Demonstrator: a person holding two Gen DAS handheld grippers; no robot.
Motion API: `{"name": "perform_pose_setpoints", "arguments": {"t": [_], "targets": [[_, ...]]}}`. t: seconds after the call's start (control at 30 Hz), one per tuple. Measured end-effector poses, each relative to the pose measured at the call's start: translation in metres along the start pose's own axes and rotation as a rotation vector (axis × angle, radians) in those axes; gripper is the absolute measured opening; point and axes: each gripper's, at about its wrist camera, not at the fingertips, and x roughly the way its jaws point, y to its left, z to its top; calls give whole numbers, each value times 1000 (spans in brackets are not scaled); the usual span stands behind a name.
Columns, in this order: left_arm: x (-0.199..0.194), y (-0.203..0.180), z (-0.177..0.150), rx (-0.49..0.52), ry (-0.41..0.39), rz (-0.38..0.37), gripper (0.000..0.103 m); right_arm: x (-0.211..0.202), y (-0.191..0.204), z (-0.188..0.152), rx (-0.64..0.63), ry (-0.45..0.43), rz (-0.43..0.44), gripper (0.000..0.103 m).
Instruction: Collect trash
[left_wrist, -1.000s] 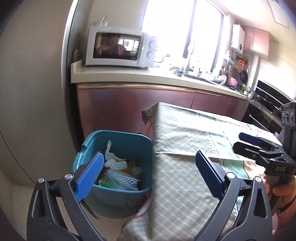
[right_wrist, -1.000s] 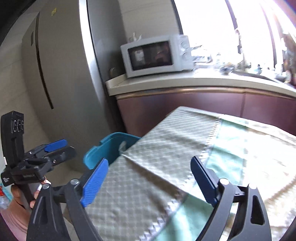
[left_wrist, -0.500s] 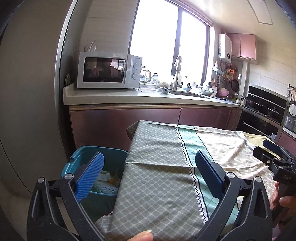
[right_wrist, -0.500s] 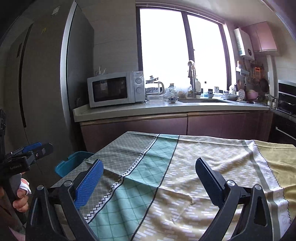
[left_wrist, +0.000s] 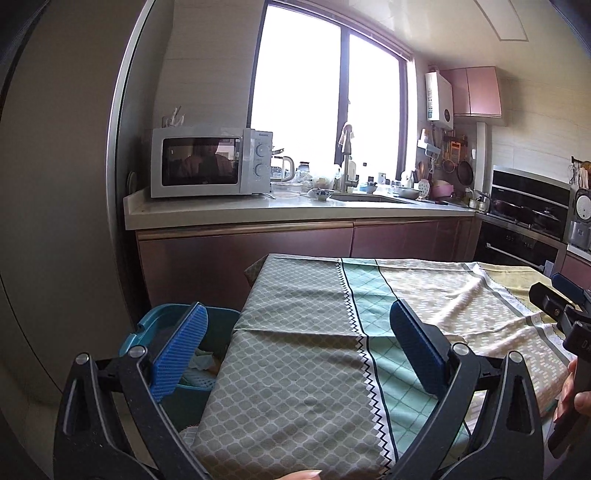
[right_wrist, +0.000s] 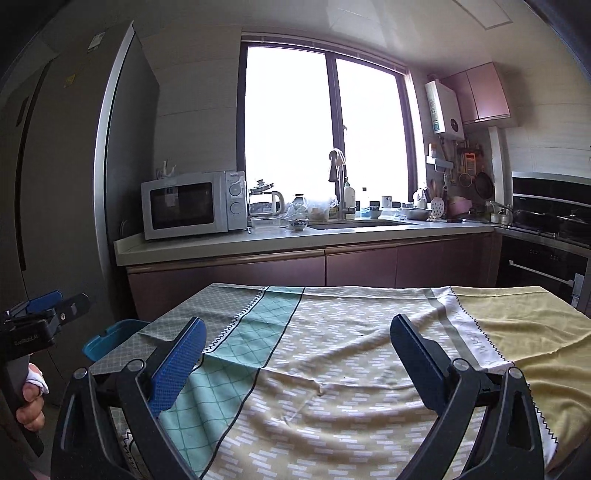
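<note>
Swung both views off teal plastic trash bin (left_wrist: 147, 332) onto patterned tablecloth (right_wrist: 351, 369); left gripper (left_wrist: 295, 343), right gripper (right_wrist: 295, 354) both spread, empty. I judge collection finished.

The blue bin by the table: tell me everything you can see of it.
The blue bin is a teal-blue plastic tub with a rounded rim and a moulded lip at its corner, standing upright on the floor. It sits hard against the cloth-covered table, between it and the grey refrigerator; the hanging cloth hides its right side. Inside lie white crumpled paper and a pale mesh-like piece. From the right wrist only its corner shows.
</note>
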Motion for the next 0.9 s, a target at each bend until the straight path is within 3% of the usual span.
{"name": "perform_pose_setpoints", "arguments": {"t": [0.9], "targets": [[-21, -25, 6, 30, -70, 34, 97, -13, -9, -1, 17, -18, -4, 96]]}}
